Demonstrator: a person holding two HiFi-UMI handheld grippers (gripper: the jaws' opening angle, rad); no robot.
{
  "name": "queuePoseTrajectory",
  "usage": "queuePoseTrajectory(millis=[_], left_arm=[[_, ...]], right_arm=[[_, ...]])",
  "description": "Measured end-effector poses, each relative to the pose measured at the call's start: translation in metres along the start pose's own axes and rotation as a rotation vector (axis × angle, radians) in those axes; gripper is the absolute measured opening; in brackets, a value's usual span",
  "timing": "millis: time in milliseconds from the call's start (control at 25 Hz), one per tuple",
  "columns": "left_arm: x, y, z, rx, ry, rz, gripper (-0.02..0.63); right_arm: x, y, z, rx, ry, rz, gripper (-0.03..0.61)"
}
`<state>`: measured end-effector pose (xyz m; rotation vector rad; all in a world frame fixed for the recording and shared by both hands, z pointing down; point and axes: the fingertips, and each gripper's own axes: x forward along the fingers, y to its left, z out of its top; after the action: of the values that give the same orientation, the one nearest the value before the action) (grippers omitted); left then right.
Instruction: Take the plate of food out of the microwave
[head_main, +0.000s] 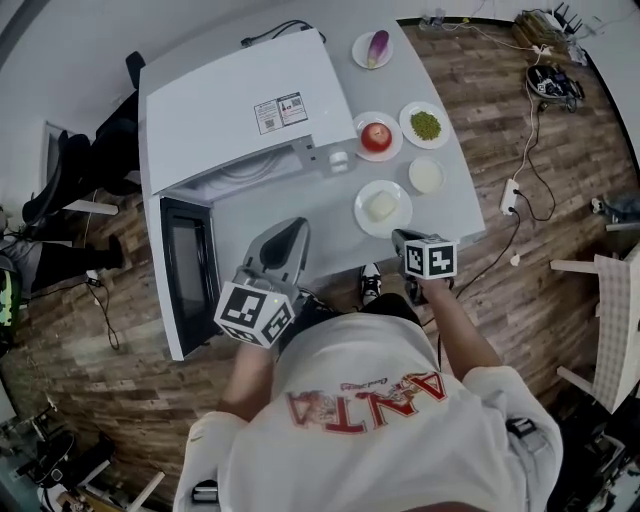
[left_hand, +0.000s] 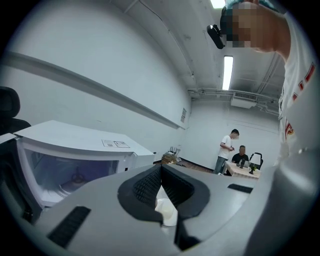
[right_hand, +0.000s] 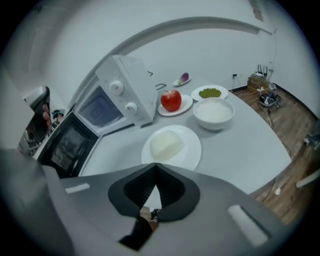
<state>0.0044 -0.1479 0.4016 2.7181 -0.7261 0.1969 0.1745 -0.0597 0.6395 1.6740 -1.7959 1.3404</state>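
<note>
The white plate (head_main: 383, 207) with a pale lump of food lies on the grey table (head_main: 460, 215), to the right of the microwave (head_main: 245, 110). The microwave's door (head_main: 190, 270) hangs wide open; its cavity (left_hand: 75, 180) shows only the glass turntable. My right gripper (head_main: 398, 236) hovers just in front of the plate (right_hand: 171, 146), pointing down at it, shut with nothing between the jaws (right_hand: 156, 165). My left gripper (head_main: 297, 225) is held in front of the open cavity, nearly level. Its jaws (left_hand: 161, 167) meet at the tips and hold nothing.
Behind the plate stand a white bowl (head_main: 426, 175), an apple on a plate (head_main: 377, 137), a plate of green peas (head_main: 425, 125) and a plate with a purple vegetable (head_main: 372, 48). Cables (head_main: 520, 190) trail across the wooden floor at the right. Two people (left_hand: 235, 152) are far across the room.
</note>
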Motion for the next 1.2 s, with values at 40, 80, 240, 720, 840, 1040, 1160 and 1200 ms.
queuePoseTrajectory(millis=[40, 80, 240, 720, 840, 1040, 1160, 1200], left_arm=[[-0.003, 0.003, 0.003, -0.002, -0.010, 0.004, 0.009], [-0.005, 0.006, 0.007, -0.005, -0.021, 0.008, 0.009], [-0.018, 0.019, 0.025, -0.001, -0.072, 0.036, 0.009], [-0.059, 0.021, 0.084, 0.079, -0.180, 0.044, 0.009], [-0.067, 0.024, 0.093, 0.103, -0.193, 0.059, 0.009], [-0.072, 0.031, 0.096, 0.109, -0.195, 0.075, 0.009], [-0.073, 0.034, 0.096, 0.111, -0.194, 0.079, 0.009], [-0.073, 0.035, 0.096, 0.112, -0.194, 0.078, 0.009]], right_arm=[[-0.007, 0.007, 0.011, 0.014, -0.047, 0.031, 0.003], [-0.015, 0.015, 0.024, 0.024, -0.095, 0.062, 0.003], [-0.052, 0.053, 0.077, -0.026, -0.280, 0.170, 0.002], [-0.177, 0.184, 0.194, -0.341, -0.718, 0.348, 0.002], [-0.197, 0.204, 0.206, -0.379, -0.775, 0.373, 0.002], [-0.207, 0.224, 0.212, -0.379, -0.798, 0.440, 0.002], [-0.204, 0.229, 0.211, -0.381, -0.791, 0.459, 0.002], [-0.203, 0.230, 0.212, -0.371, -0.787, 0.469, 0.002]])
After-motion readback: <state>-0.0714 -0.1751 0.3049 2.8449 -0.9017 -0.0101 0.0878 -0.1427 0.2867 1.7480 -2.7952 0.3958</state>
